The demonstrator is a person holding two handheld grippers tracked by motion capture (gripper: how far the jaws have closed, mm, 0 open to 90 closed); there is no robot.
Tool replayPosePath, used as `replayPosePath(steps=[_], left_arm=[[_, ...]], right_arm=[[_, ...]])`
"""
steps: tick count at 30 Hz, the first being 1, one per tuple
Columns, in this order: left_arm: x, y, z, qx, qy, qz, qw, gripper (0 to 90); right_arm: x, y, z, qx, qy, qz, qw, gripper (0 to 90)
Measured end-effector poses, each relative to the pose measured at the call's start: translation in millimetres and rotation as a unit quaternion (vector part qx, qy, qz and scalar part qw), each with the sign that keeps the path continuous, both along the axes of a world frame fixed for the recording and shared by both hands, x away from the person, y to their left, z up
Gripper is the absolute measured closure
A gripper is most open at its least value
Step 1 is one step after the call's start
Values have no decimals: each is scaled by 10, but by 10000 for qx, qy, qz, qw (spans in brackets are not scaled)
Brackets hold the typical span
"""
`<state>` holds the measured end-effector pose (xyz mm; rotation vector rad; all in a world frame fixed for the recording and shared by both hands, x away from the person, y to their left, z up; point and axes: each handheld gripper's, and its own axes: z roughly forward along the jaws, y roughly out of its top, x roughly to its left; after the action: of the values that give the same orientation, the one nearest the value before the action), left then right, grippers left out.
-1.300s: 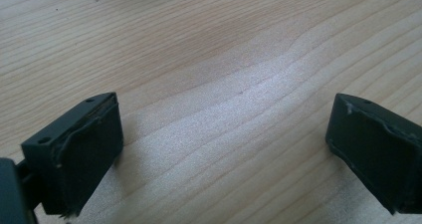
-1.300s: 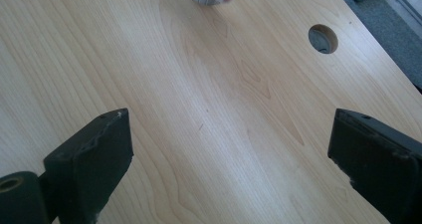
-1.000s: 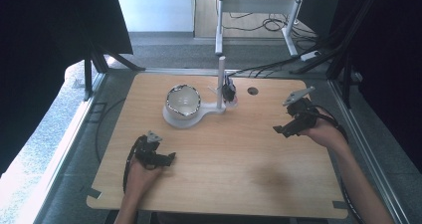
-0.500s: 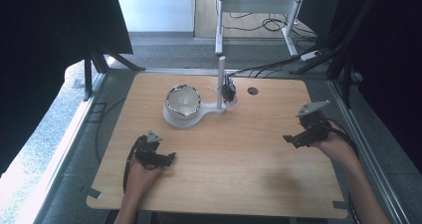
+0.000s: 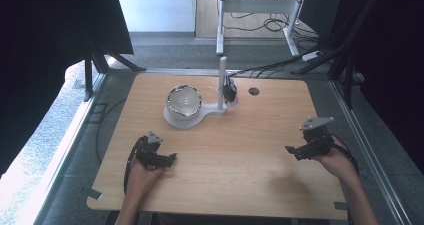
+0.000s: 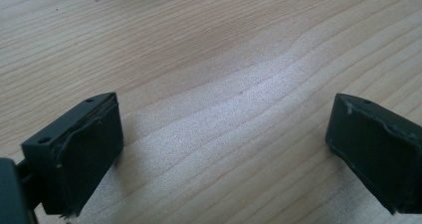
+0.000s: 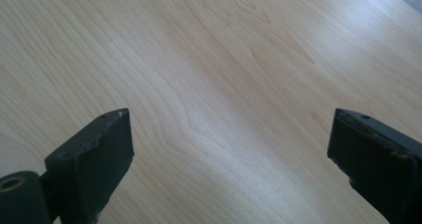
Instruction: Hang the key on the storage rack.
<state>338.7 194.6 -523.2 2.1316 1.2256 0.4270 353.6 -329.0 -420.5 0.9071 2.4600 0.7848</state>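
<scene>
On pale wood table [image 5: 240,155]: L gripper [image 5: 167,160] & R gripper [image 5: 292,151] fingers wide apart, nothing held.

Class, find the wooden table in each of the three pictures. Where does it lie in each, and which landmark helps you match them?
High view: the table spans the middle, with the left gripper at its front left and the right gripper at its right.
Left gripper view: its wood lies between and beyond the two open jaws.
Right gripper view: the same.
Shared landmark: the pale wood grain.
</scene>
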Motion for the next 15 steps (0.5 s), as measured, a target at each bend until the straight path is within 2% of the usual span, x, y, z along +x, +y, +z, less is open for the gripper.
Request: replayPosePath(steps=[5,6,7,11,14,15], left_arm=[[0,0,0,-1,-1,2,10000,15],[0,0,0,-1,-1,2,10000,15],[0,0,0,0,-1,2,10000,15],[0,0,0,-1,-2,2,10000,15],[0,0,0,0,-1,2,10000,15],[0,0,0,-1,-2,2,10000,15]], right_arm=[[-73,-2,-165,55,-48,-59,10000,48],[-105,3,-240,109,-77,-98,9999,51],[-105,3,-240,109,-77,-98,9999,51],[-178,22,-401,138,-53,-184,9997,50],[-227,49,-526,199,-27,-269,9994,50],[-250,68,-613,202,-2,-308,9993,44]])
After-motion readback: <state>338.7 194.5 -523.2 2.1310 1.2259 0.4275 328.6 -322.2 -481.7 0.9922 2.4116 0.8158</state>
